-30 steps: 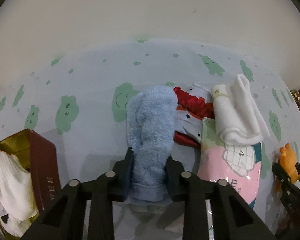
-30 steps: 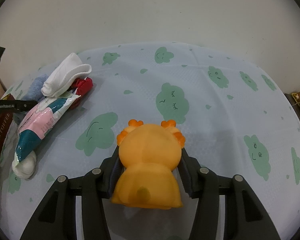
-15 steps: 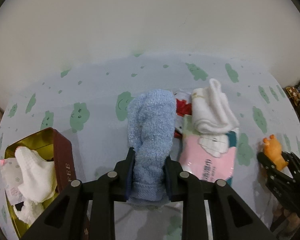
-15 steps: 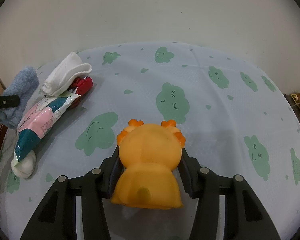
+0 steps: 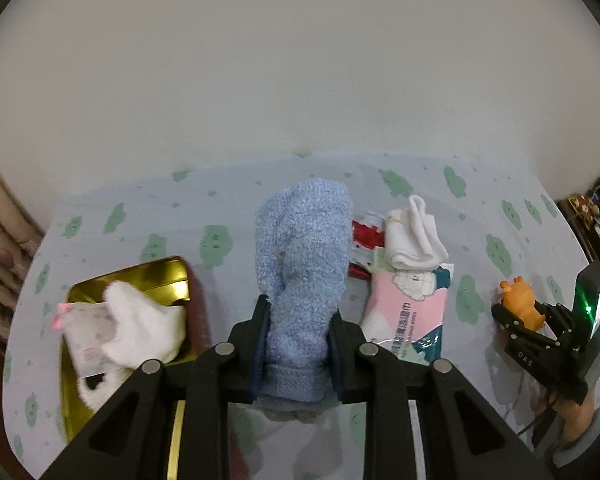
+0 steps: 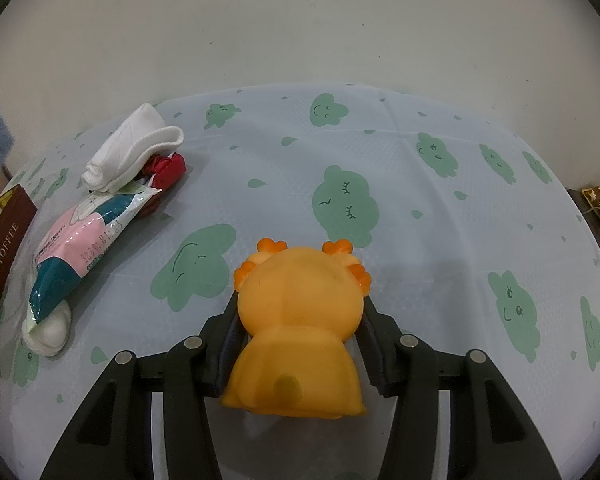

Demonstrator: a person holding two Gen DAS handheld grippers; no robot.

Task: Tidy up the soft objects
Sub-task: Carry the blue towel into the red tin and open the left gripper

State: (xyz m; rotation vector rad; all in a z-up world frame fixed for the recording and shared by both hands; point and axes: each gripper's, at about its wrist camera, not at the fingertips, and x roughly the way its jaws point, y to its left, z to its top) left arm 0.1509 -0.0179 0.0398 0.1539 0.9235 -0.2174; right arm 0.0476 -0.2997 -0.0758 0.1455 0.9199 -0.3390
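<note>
The left gripper [image 5: 298,312] is clamped on one fluffy blue towel [image 5: 304,256], both pads pressing its sides, the towel rising up ahead of the fingers, above the tablecloth [image 5: 236,208]. Its lower hem bunches behind the jaws, partly hidden by the black frame.

The right gripper [image 6: 298,312] squeezes one orange plush toy [image 6: 300,320] from behind; only the toy's back and little tail show here, its face turned away. From the left camera that same toy [image 5: 518,300] peeks out far right, half covered by the right gripper [image 5: 516,314].

To the left of the left gripper: one gold tin [image 5: 168,276], its near end cut off by the frame. Inside it, white soft pieces [image 5: 140,328], at least two, hard to separate, plus one pale packet with a pink tag [image 5: 88,328], blurred.

Just right of the blue towel, one pile: one white folded cloth [image 5: 414,236] on top, one pink-and-teal wipes pack [image 5: 408,312] under it, one red fabric item [image 5: 366,234] mostly buried. The right camera, looking well to its left, adds one more white roll [image 6: 52,328] poking from beneath the pack's near end.

Bottom right in the left view, a hand [image 5: 568,412] and a grey sleeve [image 5: 592,436] are cropped by the edge. The tin's brown side [image 6: 0,256] reads "TOFFEE", cut at the left edge of the right view.
</note>
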